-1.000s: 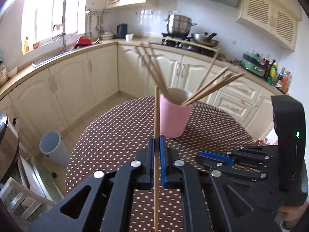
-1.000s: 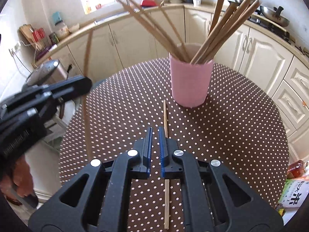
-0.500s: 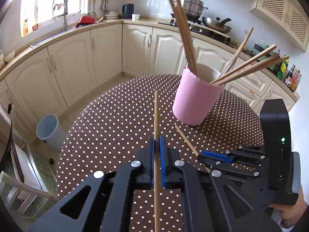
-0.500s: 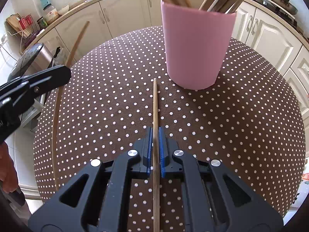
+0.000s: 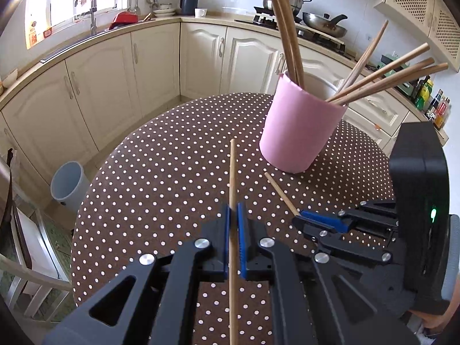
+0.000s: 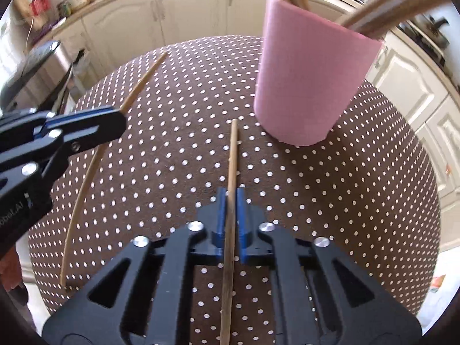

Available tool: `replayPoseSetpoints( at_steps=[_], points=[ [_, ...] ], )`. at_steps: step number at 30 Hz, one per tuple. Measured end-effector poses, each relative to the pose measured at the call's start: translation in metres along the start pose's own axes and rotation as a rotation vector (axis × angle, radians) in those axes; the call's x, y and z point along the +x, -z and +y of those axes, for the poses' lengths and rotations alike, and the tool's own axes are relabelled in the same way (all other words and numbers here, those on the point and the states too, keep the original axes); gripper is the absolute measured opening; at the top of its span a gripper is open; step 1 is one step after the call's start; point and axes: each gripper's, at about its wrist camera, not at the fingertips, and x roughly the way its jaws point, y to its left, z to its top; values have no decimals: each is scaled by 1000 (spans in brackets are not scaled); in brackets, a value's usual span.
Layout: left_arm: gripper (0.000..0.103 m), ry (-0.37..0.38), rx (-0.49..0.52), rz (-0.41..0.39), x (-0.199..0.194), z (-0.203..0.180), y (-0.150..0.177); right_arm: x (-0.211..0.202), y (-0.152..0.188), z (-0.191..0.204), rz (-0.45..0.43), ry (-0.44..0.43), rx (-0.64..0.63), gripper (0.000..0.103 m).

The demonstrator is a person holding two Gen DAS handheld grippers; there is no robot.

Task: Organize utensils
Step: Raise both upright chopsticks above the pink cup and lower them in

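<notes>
Both claws, left claw (image 5: 235, 215) & right claw (image 6: 231, 201), each pinch a thin wooden chopstick (image 5: 233, 178); I'd lift tips clear w/ care, then drop into the pink cylindrical cup (image 5: 299, 132) ahead-right.

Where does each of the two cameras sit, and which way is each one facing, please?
Left wrist: sits on the left gripper, looking down along its chopstick at the table; the right gripper shows at right.
Right wrist: sits on the right gripper, looking down along its own chopstick at the cup; the left gripper shows at left.
Shared: cup, table, both grippers.
</notes>
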Motion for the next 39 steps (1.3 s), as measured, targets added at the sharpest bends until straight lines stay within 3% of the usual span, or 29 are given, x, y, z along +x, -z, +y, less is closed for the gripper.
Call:
replayPoseSetpoints(
  at_steps=[5,12,23,31,39],
  points=[
    [6,4,9,-10,-7,-5,3,-9,6,-2,-36,-30,15,6],
    [6,11,13,-80,-41,-16,3,-71,11,-22,-201,-112,91,6],
    [6,41,56,-237,-107,-48,3,-161,29,-30,-439,-116,122,6],
    [6,52,79,-293,-131,-69,4,-187,50,-39,-518,-98,128,6],
    [6,58,105,-343,-133,-81,4,-196,56,-39,-539,-91,122,6]
  ],
)
